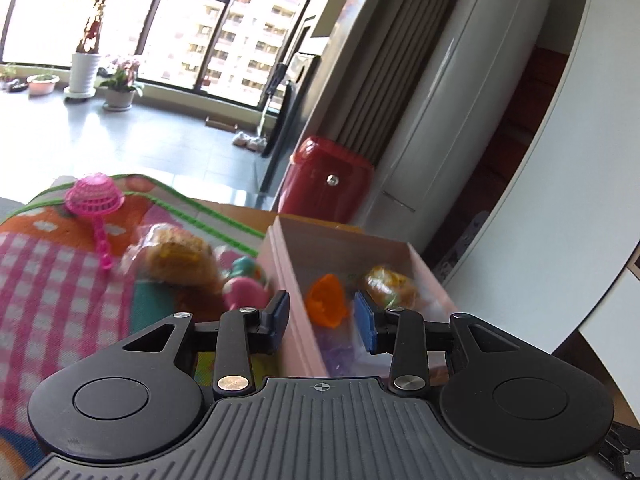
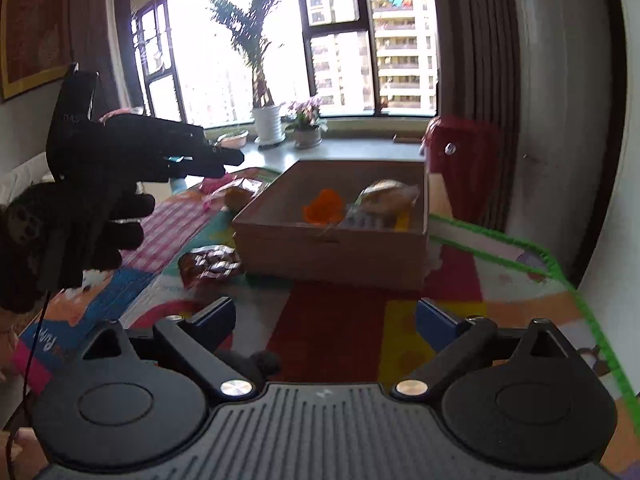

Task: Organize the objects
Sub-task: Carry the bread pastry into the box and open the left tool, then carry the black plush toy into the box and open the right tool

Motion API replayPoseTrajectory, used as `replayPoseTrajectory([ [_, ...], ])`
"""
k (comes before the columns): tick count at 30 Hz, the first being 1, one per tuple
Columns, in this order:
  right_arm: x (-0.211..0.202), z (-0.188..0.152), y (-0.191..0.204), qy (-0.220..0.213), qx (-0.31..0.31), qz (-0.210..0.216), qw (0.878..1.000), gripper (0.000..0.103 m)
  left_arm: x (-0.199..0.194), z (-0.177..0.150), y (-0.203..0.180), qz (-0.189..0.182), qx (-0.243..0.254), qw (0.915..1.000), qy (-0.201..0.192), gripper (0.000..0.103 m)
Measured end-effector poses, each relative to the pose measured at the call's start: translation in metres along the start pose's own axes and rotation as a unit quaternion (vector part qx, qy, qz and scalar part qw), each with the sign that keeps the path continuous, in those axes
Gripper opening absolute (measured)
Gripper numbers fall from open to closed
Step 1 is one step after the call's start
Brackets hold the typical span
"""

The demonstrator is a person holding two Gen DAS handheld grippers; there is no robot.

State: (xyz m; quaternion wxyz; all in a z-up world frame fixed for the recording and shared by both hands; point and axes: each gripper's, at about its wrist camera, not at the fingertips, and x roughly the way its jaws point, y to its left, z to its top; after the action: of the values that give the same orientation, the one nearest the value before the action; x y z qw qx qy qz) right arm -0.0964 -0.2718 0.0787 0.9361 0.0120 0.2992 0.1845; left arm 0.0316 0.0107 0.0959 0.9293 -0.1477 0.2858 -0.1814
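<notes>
Toys in pink box (image 1: 288, 280)

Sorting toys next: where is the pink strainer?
Left wrist view, far left: the pink strainer lies on the mat, beyond the wrapped bun.

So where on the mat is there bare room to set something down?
Free: the red and yellow mat between the right gripper and the box, and right of the box up to the green border. Crowded: left of the box, around the snack packet.
</notes>
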Motion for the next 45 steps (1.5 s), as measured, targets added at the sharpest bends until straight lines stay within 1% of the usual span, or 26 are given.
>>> replayPoseTrajectory([
  [1, 0.002, -0.004, 0.001, 0.012, 0.003, 0.015, 1.0, 0.098, -0.007, -0.006, 0.005, 0.003, -0.005, 1.0, 0.003, 0.04],
  [2, 0.003, -0.008, 0.001, 0.02, 0.012, 0.033, 0.999, 0.103, -0.012, -0.011, 0.01, 0.005, -0.013, 0.9999, 0.004, 0.04],
  [4, 0.007, -0.016, 0.004, 0.058, 0.02, 0.081, 0.995, 0.103, -0.02, -0.021, 0.02, -0.001, -0.028, 0.9996, 0.007, 0.04],
  [6, 0.012, -0.027, 0.014, 0.092, 0.007, 0.101, 0.991, 0.103, -0.026, -0.029, 0.027, -0.005, -0.042, 0.9991, 0.012, 0.04],
  [7, 0.017, -0.03, 0.019, 0.108, -0.006, 0.103, 0.989, 0.098, -0.027, -0.031, 0.028, -0.007, -0.047, 0.9988, 0.013, 0.04],
  [8, 0.021, -0.036, 0.025, 0.124, -0.02, 0.103, 0.987, 0.085, -0.028, -0.033, 0.031, -0.009, -0.052, 0.9985, 0.013, 0.04],
  [9, 0.023, -0.041, 0.033, 0.142, -0.034, 0.098, 0.984, 0.08, -0.03, -0.036, 0.032, -0.011, -0.057, 0.9982, 0.013, 0.04],
  [10, 0.025, -0.045, 0.039, 0.146, -0.048, 0.085, 0.984, 0.076, -0.032, -0.038, 0.034, -0.012, -0.06, 0.9981, 0.012, 0.04],
  [11, 0.024, -0.046, 0.043, 0.139, -0.059, 0.077, 0.986, 0.07, -0.034, -0.039, 0.035, -0.012, -0.062, 0.9979, 0.012, 0.04],
  [14, 0.022, -0.043, 0.042, 0.139, -0.049, 0.078, 0.986, 0.069, -0.04, -0.043, 0.037, -0.012, -0.067, 0.9976, 0.011, 0.04],
  [17, 0.018, -0.032, 0.039, 0.119, -0.051, 0.06, 0.99, 0.069, -0.046, -0.045, 0.038, -0.01, -0.063, 0.9979, 0.011, 0.04],
  [19, 0.013, -0.014, 0.035, 0.092, -0.052, 0.046, 0.993, 0.069, -0.05, -0.049, 0.037, -0.005, -0.049, 0.9987, 0.015, 0.04],
  [21, 0.006, 0.016, 0.029, 0.054, -0.048, 0.033, 0.997, 0.069, -0.054, -0.054, 0.034, 0.0, -0.026, 0.9995, 0.019, 0.04],
  [24, 0.005, 0.066, 0.023, -0.008, -0.046, 0.013, 0.999, 0.069, -0.058, -0.065, 0.029, 0.0, 0.009, 0.9995, 0.03, 0.04],
  [27, 0.021, 0.123, 0.019, -0.075, -0.027, -0.012, 0.997, 0.07, -0.055, -0.074, 0.027, 0.003, 0.032, 0.9984, 0.046, 0.04],
  [28, 0.03, 0.139, 0.019, -0.1, -0.018, -0.022, 0.995, 0.078, -0.054, -0.077, 0.027, 0.007, 0.035, 0.9981, 0.049, 0.04],
  [29, 0.041, 0.154, 0.017, -0.116, -0.015, -0.033, 0.993, 0.095, -0.053, -0.079, 0.027, 0.012, 0.037, 0.9979, 0.052, 0.04],
  [30, 0.056, 0.166, 0.016, -0.12, -0.015, -0.042, 0.992, 0.101, -0.053, -0.081, 0.028, 0.017, 0.04, 0.9976, 0.053, 0.04],
  [32, 0.077, 0.177, 0.014, -0.115, -0.005, -0.063, 0.991, 0.103, -0.055, -0.086, 0.03, 0.022, 0.052, 0.9969, 0.054, 0.04],
  [33, 0.085, 0.176, 0.012, -0.103, 0.001, -0.069, 0.992, 0.103, -0.056, -0.088, 0.032, 0.023, 0.06, 0.9964, 0.055, 0.04],
  [34, 0.089, 0.171, 0.009, -0.094, 0.007, -0.065, 0.993, 0.103, -0.056, -0.091, 0.034, 0.025, 0.067, 0.9958, 0.057, 0.04],
  [36, 0.092, 0.152, 0.005, -0.079, 0.016, -0.064, 0.995, 0.103, -0.052, -0.094, 0.041, 0.03, 0.068, 0.9951, 0.066, 0.04],
  [39, 0.096, 0.113, 0.005, -0.052, 0.001, -0.081, 0.995, 0.103, -0.047, -0.095, 0.048, 0.039, 0.058, 0.9951, 0.07, 0.04],
  [42, 0.095, 0.074, 0.011, -0.031, -0.027, -0.095, 0.995, 0.103, -0.044, -0.093, 0.05, 0.033, 0.048, 0.996, 0.067, 0.04],
  [45, 0.094, 0.047, 0.012, -0.011, -0.034, -0.09, 0.995, 0.103, -0.04, -0.083, 0.052, 0.036, 0.034, 0.9969, 0.061, 0.04],
])
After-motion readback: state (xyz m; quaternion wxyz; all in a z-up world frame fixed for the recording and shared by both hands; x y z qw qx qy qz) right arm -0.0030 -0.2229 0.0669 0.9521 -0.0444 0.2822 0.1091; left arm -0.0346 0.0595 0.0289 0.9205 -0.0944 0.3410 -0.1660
